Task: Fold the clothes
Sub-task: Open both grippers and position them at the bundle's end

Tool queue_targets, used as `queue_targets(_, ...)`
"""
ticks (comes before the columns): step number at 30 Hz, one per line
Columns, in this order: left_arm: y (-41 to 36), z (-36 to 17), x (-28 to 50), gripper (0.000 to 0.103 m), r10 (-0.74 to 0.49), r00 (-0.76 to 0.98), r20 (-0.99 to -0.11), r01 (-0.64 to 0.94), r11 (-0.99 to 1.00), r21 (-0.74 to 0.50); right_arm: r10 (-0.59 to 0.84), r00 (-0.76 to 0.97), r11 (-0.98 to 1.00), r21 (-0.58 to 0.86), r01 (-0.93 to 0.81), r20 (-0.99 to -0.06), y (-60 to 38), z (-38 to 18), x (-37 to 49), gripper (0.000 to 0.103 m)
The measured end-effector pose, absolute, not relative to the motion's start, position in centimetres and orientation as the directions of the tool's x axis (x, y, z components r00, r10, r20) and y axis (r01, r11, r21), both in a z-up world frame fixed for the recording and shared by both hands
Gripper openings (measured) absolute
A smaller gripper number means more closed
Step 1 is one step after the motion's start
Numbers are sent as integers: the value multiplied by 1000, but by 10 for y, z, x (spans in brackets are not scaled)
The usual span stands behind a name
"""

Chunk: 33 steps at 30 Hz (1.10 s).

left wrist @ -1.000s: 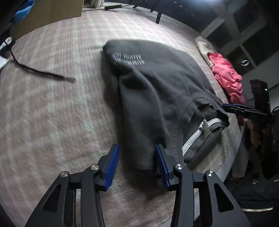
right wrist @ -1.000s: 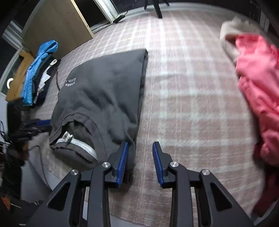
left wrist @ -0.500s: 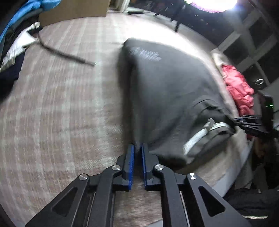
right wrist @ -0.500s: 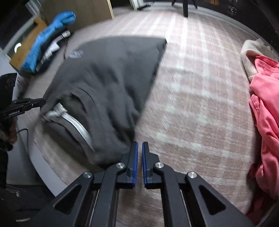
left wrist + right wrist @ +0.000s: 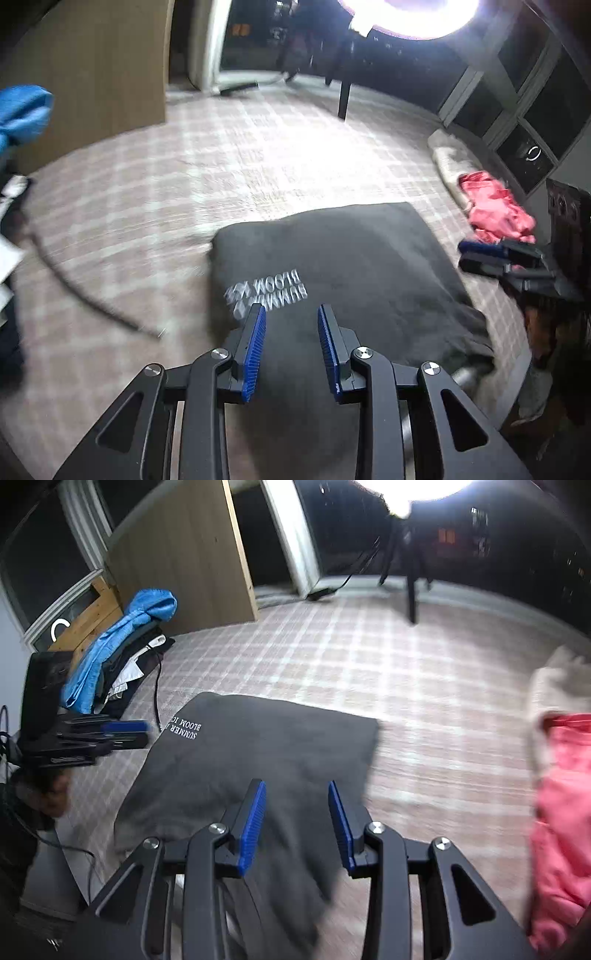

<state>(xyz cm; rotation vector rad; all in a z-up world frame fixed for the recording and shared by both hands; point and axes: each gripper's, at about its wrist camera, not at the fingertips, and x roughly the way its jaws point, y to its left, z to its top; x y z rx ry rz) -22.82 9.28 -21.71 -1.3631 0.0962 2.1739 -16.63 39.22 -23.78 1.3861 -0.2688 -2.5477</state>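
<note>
Both grippers, left and right, hang spread wide and empty over the folded dark sweatshirt (white lettering showing).

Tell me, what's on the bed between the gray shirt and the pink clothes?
Nothing but bare plaid cover. In the right wrist view, the folded gray shirt and the pink clothes lie apart, with only that checked cloth between them.

I worked in a home bedroom: a plaid bedspread lay under me, clothes piled (a blue hoodie on top) beside a wooden wardrobe.
</note>
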Motion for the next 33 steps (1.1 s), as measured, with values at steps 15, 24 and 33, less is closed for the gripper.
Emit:
queue_targets(15,61,-239,-238,37,415,-277,-867,-408,-867,-285,-157,-549,-983,75,169,-821,390,-219,-174,69)
queue_targets(24,57,-262,-220,43,460,-192,-867,-279,-873,-401,-259,-431,-953,301,-29,-864,435,-261,-162,69)
queue_targets(33,80,-268,-209,49,470,-158,-869,-281,-865,-416,-330,-391,-929,369,-29,-859,425,-281,-154,70)
